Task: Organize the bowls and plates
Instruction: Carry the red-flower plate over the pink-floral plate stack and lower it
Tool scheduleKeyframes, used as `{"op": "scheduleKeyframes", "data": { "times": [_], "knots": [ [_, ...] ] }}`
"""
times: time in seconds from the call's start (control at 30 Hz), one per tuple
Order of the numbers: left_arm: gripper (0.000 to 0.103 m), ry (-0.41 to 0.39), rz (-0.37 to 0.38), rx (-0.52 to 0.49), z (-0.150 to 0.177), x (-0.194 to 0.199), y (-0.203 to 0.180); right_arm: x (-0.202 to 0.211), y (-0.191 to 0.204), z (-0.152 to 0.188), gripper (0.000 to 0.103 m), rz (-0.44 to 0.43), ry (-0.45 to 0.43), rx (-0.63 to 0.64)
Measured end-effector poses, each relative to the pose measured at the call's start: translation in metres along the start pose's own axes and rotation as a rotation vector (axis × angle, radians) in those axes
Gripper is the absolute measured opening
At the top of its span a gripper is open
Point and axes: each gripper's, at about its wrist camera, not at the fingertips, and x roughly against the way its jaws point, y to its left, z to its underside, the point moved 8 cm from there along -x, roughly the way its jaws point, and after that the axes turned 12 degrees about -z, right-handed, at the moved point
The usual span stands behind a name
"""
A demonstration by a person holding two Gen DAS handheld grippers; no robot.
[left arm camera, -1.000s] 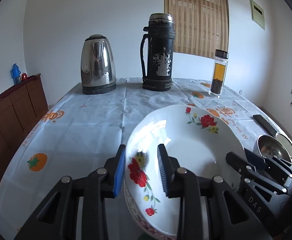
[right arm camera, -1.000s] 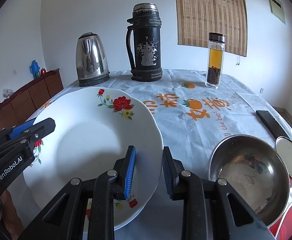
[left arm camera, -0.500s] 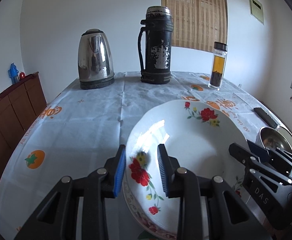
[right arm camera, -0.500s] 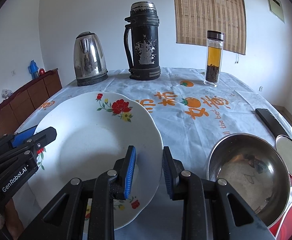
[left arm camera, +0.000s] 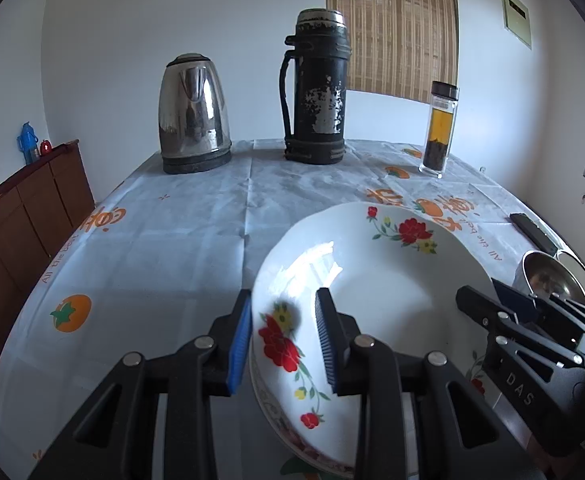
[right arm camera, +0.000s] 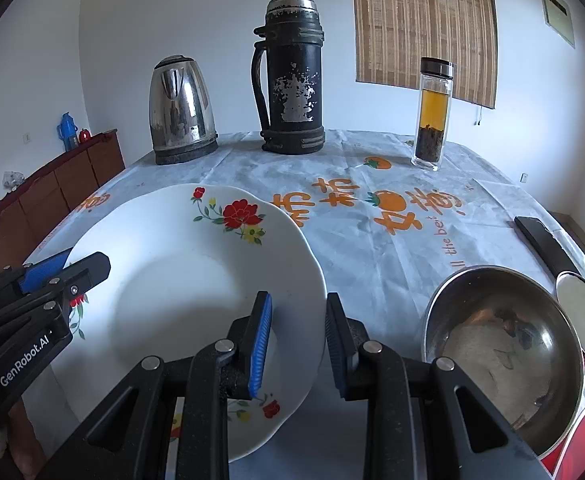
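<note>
Both grippers hold one white deep plate (left arm camera: pixel 392 300) with red flowers just above the tablecloth. My left gripper (left arm camera: pixel 283 294) is shut on its left rim, one blue pad outside and one inside. At the opposite side my right gripper (right arm camera: pixel 298 296) is shut on the plate (right arm camera: pixel 180 280), whose right rim runs between the pads. Each gripper shows in the other's view: the left gripper (right arm camera: pixel 72 268) at the left, the right gripper (left arm camera: pixel 504 292) at the right. A patterned edge shows under the plate's near side; I cannot tell whether it is a second plate. A steel bowl (right arm camera: pixel 500 340) sits to the right.
At the table's far end stand a steel kettle (right arm camera: pixel 182 112), a black thermos (right arm camera: pixel 292 80) and a glass tea bottle (right arm camera: pixel 432 116). A black remote (right arm camera: pixel 540 236) and a round shiny lid (right arm camera: pixel 582 316) lie by the right edge. A wooden sideboard (left arm camera: pixel 24 220) runs along the left.
</note>
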Motion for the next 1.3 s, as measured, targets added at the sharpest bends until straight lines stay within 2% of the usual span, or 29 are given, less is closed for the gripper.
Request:
{"op": "scheduleKeyframes", "data": {
  "times": [1.3],
  "knots": [
    [0.029, 0.092, -0.036, -0.036, 0.017, -0.018, 0.004, -0.014, 0.006, 0.003, 0.031, 0.013, 0.067, 0.043]
  ]
}}
